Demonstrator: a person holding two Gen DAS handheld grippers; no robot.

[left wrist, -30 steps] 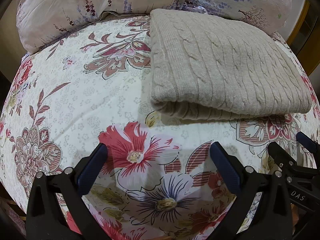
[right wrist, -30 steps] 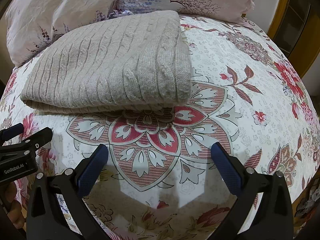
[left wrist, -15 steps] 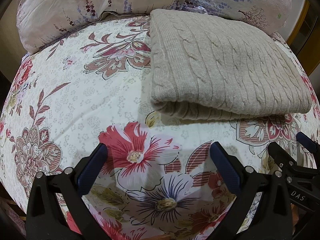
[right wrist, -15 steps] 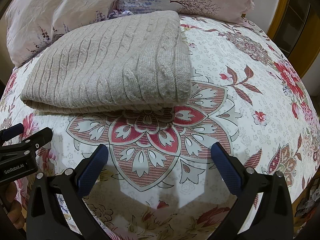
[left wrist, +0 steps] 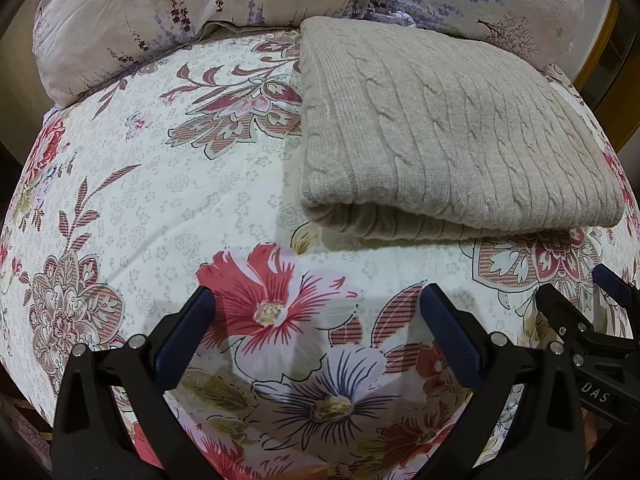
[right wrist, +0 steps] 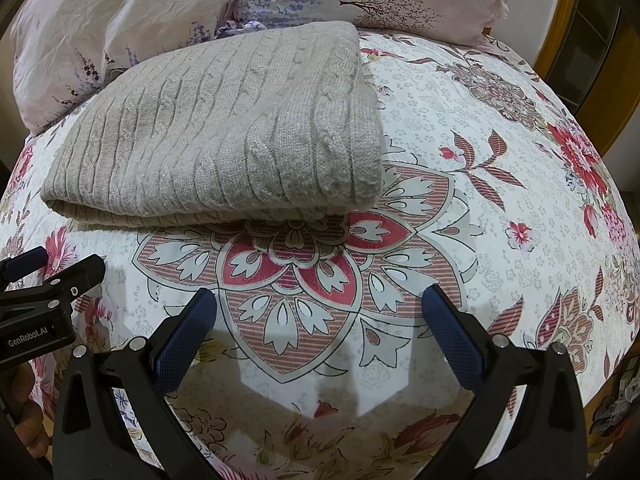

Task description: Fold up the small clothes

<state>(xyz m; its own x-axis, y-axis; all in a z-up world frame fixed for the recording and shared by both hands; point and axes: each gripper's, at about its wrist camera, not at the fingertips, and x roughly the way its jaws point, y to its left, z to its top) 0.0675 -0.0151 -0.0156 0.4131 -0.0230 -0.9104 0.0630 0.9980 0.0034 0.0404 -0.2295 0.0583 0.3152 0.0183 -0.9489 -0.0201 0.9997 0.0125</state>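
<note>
Nothing has moved since a second ago. Nearest, the left gripper (left wrist: pixel 314 300) and right gripper (right wrist: pixel 318 302) hover side by side over the bedspread (left wrist: pixel 168 184), fingers wide apart, empty. Beyond lies the folded sweater (left wrist: pixel 452 136), then pillows (right wrist: pixel 128 12).

Folded sweater (left wrist: pixel 452 136) on bedspread (left wrist: pixel 192 184); pillows (left wrist: pixel 192 12) behind; both hand-held grippers before it, apart.
</note>
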